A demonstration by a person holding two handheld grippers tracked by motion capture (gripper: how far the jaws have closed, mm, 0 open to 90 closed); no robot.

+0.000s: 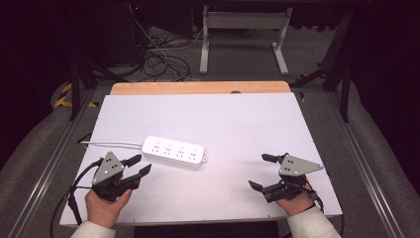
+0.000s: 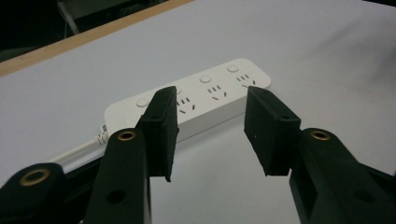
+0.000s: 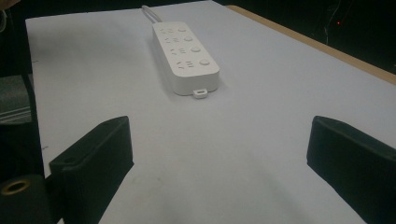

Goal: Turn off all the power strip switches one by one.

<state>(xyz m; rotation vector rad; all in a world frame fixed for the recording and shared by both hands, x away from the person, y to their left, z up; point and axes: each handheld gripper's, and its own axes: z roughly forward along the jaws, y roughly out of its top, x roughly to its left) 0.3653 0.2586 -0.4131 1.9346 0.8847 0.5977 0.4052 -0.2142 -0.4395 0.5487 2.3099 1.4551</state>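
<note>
Grippers sit low in the high view, one at each bottom corner of the white table top (image 1: 218,119). At lower left, the left gripper (image 1: 138,165) is held in the person's left hand (image 1: 103,206), its black jaws pointing up and to the right toward the power strip (image 1: 174,151). The jaws stand partly apart, a moderate gap between them, and nothing lies in that gap. In the left gripper view the same jaws rise from the bottom edge, and the power strip (image 2: 196,100) lies just beyond their tips, in the middle of the frame, not touched by either pad.

The strip itself is white, with four sockets and four round buttons, lying flat left of the table's centre, its cord (image 1: 111,144) running off toward the left edge.

At lower right, the right gripper (image 1: 262,171) rests in the right hand (image 1: 294,203), jaws spread wide and empty, pointing left. In the right gripper view the power strip (image 3: 186,57) lies well apart, in the upper middle of the frame.
</note>
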